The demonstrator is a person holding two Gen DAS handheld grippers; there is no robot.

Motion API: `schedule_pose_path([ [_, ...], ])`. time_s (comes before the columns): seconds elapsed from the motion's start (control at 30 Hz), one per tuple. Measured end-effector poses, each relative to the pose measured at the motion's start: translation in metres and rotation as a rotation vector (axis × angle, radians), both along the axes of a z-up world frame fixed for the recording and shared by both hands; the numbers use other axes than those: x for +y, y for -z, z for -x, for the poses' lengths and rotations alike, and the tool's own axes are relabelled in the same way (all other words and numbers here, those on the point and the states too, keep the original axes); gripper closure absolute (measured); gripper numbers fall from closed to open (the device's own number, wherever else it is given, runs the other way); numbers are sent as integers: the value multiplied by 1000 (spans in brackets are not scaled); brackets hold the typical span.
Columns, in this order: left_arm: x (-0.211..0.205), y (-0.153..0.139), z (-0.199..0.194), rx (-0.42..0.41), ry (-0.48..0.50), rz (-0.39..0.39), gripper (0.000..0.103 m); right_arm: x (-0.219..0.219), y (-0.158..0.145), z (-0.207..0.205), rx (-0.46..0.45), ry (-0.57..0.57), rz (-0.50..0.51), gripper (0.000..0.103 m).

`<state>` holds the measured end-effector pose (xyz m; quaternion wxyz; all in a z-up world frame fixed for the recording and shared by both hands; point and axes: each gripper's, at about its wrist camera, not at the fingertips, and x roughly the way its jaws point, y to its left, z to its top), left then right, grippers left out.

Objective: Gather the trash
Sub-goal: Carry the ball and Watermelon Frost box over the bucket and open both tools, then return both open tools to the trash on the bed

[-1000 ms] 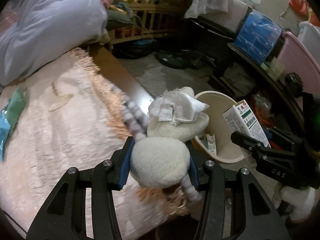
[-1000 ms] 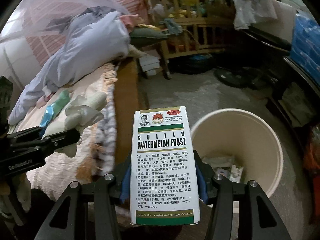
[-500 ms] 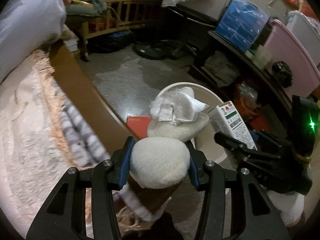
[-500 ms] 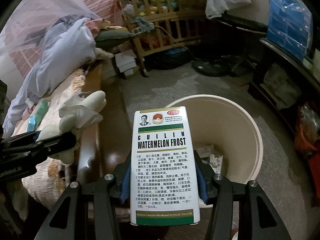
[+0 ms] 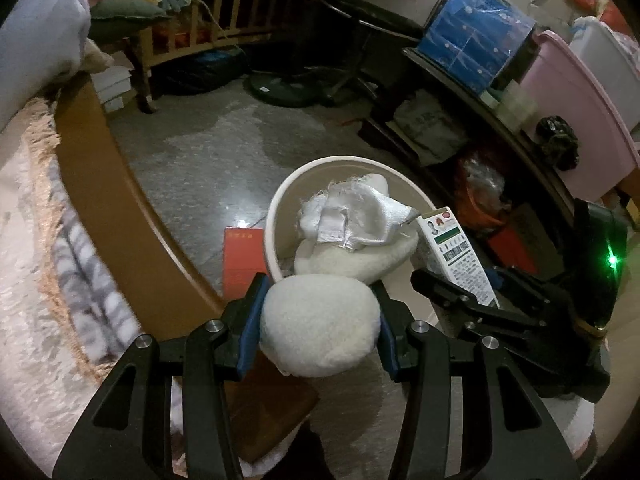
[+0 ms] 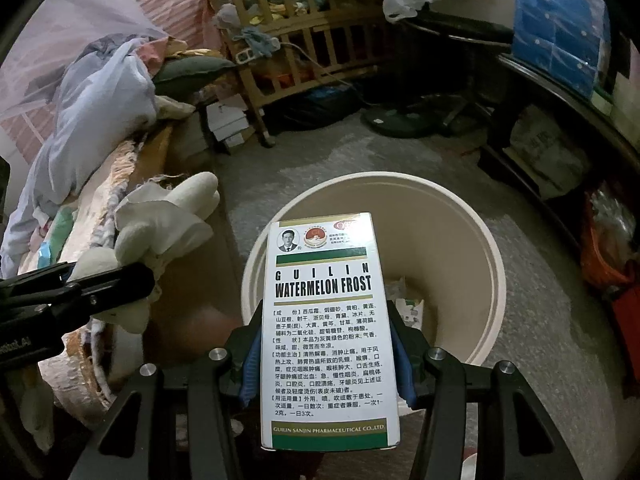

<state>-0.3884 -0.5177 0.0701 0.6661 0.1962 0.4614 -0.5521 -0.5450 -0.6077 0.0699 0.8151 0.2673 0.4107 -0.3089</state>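
The left tool pinches a white plush toy just short of the cream bin; the right tool clamps a medicine box above its rim. Scraps already lie inside; both drops remain

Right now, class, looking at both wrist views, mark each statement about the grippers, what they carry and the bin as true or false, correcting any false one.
1. The left gripper is shut on a white plush toy. True.
2. The right gripper is empty. False: it is shut on a medicine box.
3. The bin is cream-coloured and round. True.
4. The bin is completely empty. False: some scraps lie at its bottom.
5. The red box lies inside the bin. False: it lies on the floor beside it.
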Motion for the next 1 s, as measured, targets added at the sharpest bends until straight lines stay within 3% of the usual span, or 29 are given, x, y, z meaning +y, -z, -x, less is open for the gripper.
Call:
schedule_pose_path([
  [0.33,-13,5,-2,89,12,22,49,-21,2,4,-7,46,3,52],
  [0.47,-9,1,-5,116,6,43,44,-28,4,7,1,89,0,35],
  [0.5,-7,-1,-6,115,5,43,44,-28,4,7,1,94,-1,35],
  [0.8,29,-13,-29,7,-81,32,44,-6,15,-6,29,38,-32,35],
  [1.0,64,-17,-52,-75,-152,25,44,15,7,-28,16,-19,-26,35],
])
